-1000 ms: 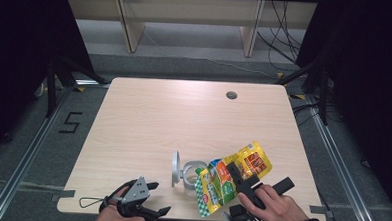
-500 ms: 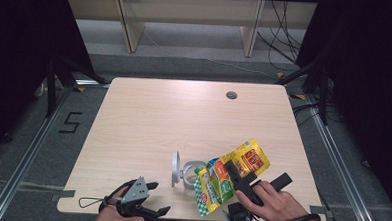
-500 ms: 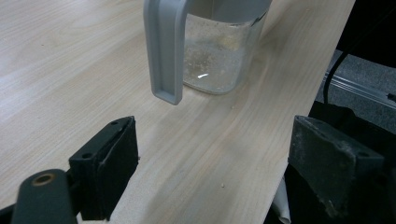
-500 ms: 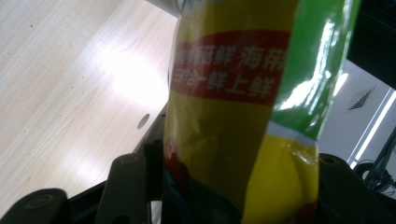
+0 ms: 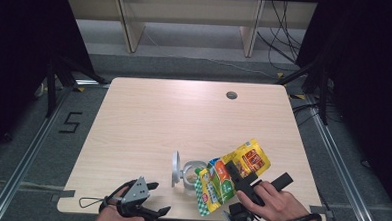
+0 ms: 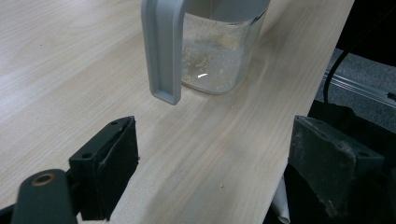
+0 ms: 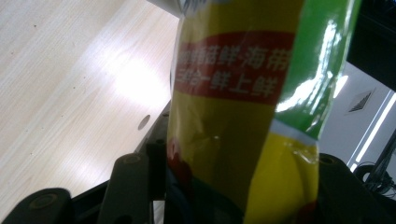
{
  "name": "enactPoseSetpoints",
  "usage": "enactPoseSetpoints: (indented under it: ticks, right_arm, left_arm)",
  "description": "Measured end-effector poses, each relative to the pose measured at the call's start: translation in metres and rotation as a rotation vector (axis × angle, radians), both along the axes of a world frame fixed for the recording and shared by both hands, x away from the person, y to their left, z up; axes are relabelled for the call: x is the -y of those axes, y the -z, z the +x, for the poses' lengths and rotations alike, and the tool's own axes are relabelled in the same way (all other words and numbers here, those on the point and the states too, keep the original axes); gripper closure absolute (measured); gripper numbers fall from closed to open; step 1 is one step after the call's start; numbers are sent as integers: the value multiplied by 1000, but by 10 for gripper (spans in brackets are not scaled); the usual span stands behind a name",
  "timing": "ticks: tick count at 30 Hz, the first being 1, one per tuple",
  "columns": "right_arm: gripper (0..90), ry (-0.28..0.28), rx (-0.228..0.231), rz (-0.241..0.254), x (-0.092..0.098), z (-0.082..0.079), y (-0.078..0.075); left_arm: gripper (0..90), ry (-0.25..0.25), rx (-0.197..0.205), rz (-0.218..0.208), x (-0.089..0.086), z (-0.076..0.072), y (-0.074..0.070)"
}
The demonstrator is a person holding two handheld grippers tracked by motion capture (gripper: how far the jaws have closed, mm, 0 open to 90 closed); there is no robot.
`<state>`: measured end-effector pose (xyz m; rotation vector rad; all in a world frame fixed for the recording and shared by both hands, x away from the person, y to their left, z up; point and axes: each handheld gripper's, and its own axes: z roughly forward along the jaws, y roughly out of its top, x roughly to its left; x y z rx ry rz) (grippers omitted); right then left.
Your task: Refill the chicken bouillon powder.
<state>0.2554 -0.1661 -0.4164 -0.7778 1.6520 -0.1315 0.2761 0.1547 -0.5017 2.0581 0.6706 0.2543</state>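
Snack bag (image 5: 231,179) is being gripped in the right gripper (image 5: 231,168), tilted over a clear jug (image 5: 190,174) near the table's (image 5: 183,120) front edge. Left gripper (image 5: 155,201) is being held open, empty. Tipping should be slowed, mouth kept above the rim.

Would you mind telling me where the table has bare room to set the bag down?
The whole far half of the table is bare, up to the hole; so is the left side beyond the jar. It is crowded at the near edge: jar, bag, right gripper, left gripper.
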Motion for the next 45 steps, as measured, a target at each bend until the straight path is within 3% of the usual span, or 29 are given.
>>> enactPoseSetpoints:
  ticks: [2, 5, 6, 7, 19, 20, 23, 26, 29, 40, 43, 44, 45]
  right_arm:
    - [539, 1, -1, -3, 0, -1, 0]
    - [539, 3, 1, -22, -1, -2, -3]
    - [539, 5, 0, -21, -1, -2, -3]
    - [539, 3, 1, -13, -1, -1, -3]
    - [540, 1, -13, -8, 0, -1, -2]
    - [540, 0, -14, -15, 0, -1, -1]
    - [543, -4, -25, -33, -1, -2, -1]
    - [544, -5, -24, -32, -1, -1, -2]
    - [544, -3, -24, -31, -1, -2, -4]
    - [545, -6, -16, -36, 2, -3, -6]
    - [545, -2, -23, -39, 2, -3, -7]
    - [545, -3, -21, -38, 3, -3, -8]
    - [545, -4, -22, -34, 3, -3, -7]
  left_arm:
    - [154, 4, 7, 18, -1, 1, 0]
    - [153, 2, 7, 17, -1, 1, 0]
    - [154, -3, 0, -5, 0, 0, 0]
    - [154, 3, 7, 19, -1, 1, 0]
    - [154, 12, -12, 5, 0, 0, 0]
    - [154, 25, 9, 18, -1, 1, -1]
    - [154, 16, 19, 9, 0, 1, 0]
    - [153, 25, 6, 22, -1, 1, -1]
    - [153, 12, -16, 8, 0, 0, 0]
    - [153, 9, -11, 17, 1, 1, 0]
    - [154, 22, 9, 27, 0, 2, -1]
    - [153, 6, -14, 14, 1, 1, 0]
    - [154, -2, -8, 4, 2, 0, 1]
